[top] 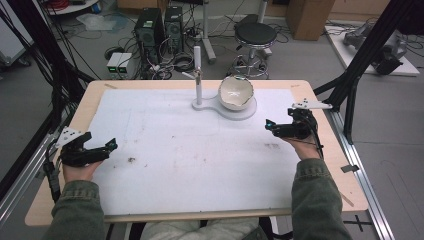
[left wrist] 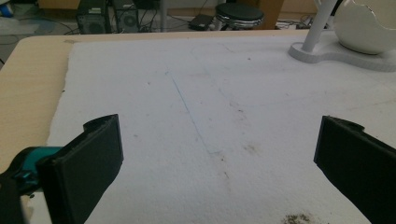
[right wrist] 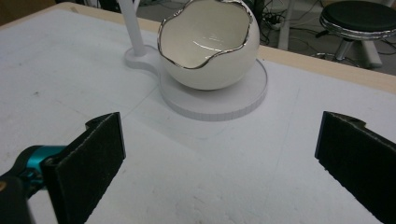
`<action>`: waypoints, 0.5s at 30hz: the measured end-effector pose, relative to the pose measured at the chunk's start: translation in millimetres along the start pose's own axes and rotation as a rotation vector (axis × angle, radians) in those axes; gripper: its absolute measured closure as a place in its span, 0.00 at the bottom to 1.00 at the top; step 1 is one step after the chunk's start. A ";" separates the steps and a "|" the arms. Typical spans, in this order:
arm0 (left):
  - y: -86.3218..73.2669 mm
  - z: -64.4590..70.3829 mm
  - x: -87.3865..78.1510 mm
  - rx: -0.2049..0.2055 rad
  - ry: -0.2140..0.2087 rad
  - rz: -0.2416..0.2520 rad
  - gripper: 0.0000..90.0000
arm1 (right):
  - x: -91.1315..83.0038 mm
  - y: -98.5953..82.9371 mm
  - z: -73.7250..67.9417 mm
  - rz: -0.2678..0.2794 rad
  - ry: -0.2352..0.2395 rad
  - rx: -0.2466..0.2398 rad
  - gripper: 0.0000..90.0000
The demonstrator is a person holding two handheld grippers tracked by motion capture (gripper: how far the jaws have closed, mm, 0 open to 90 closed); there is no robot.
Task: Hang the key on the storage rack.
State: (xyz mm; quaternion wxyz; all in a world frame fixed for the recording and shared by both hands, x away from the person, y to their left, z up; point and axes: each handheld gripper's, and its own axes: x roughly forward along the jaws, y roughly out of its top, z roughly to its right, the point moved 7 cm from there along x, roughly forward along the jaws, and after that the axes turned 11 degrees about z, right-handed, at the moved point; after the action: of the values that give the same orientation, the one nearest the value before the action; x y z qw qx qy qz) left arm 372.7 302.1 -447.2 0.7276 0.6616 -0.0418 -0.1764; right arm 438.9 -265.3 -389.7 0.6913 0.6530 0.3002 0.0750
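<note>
A white egg-shaped bowl (top: 236,92) with a jagged silver rim sits on a white round base (top: 247,111) with an upright post (top: 198,75), at the table's far middle. The bowl (right wrist: 208,44) looks empty in the right gripper view, on its base (right wrist: 219,102). My left gripper (top: 111,146) rests at the table's left side, open, nothing between its jaws. My right gripper (top: 270,126) is held at the right side, open and pointing toward the bowl, apart from it. In the left gripper view the post (left wrist: 320,25) and bowl (left wrist: 366,25) stand far right.
A white mat (top: 190,145) covers most of the wooden table (top: 90,95). A small dark smudge of crumbs (top: 131,160) lies on the mat near the left gripper. Beyond the table are computer towers (top: 150,30), a stool (top: 255,37) and cables on the floor.
</note>
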 end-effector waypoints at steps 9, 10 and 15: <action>0.0 -0.2 -0.2 -0.002 0.000 0.001 0.02 | -9.5 -1.7 2.4 0.037 -0.004 0.022 0.01; 0.0 -0.3 -0.1 -0.002 -0.001 0.001 0.02 | -10.7 -3.5 3.8 0.043 -0.006 0.027 0.01; -0.6 0.2 0.7 -0.004 -0.001 -0.002 0.02 | -16.7 -14.7 10.7 0.046 -0.028 0.039 0.01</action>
State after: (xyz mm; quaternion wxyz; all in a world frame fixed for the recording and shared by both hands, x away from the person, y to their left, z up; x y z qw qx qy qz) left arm 373.1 301.6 -447.9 0.7287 0.6601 -0.0411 -0.1773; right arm 426.7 -284.8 -398.7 0.6808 0.6740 0.2768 0.0756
